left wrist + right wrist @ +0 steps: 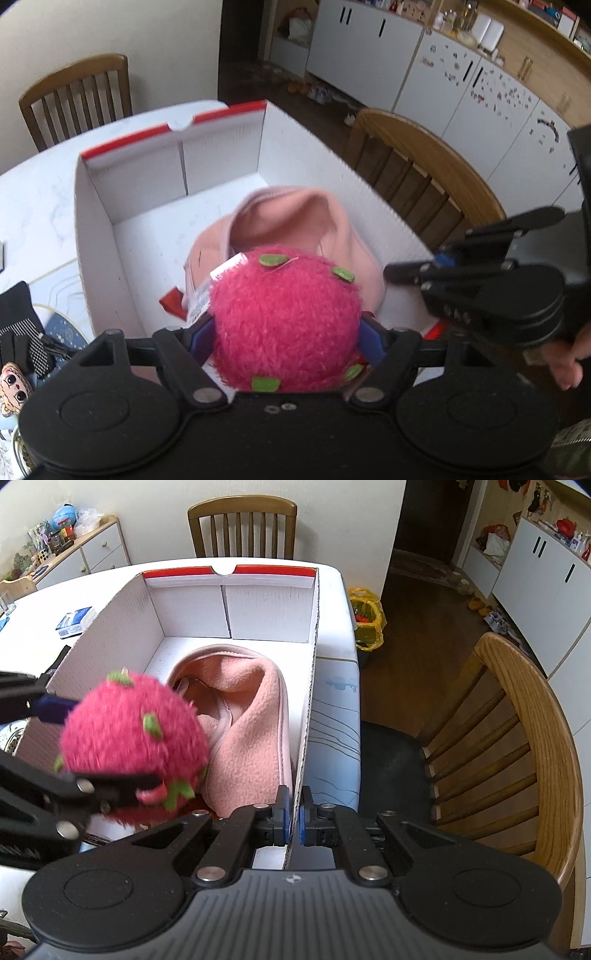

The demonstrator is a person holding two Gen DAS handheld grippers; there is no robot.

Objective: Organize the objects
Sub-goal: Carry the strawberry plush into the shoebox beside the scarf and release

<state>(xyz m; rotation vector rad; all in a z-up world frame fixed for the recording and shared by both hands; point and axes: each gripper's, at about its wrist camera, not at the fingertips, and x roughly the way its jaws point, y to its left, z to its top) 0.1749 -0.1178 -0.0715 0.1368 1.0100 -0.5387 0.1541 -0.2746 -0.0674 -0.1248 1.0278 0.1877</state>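
Note:
My left gripper (286, 332) is shut on a fuzzy pink plush fruit (284, 325) with green patches and holds it above the near end of a white cardboard box (96, 229) with a red rim. The plush also shows in the right wrist view (129, 746). A pink fleece garment (295, 221) lies inside the box (122, 602), also visible in the right wrist view (251, 723). My right gripper (293, 812) is shut on the box's near right wall edge (308, 716). It shows in the left wrist view (413, 273) at the right.
The box sits on a white marble-look table (33, 199). Wooden chairs stand at the far side (242, 528) and the right (517, 746). A black glove (18, 328) and a doll-print item (13, 387) lie at left. A blue booklet (74, 622) lies left of the box.

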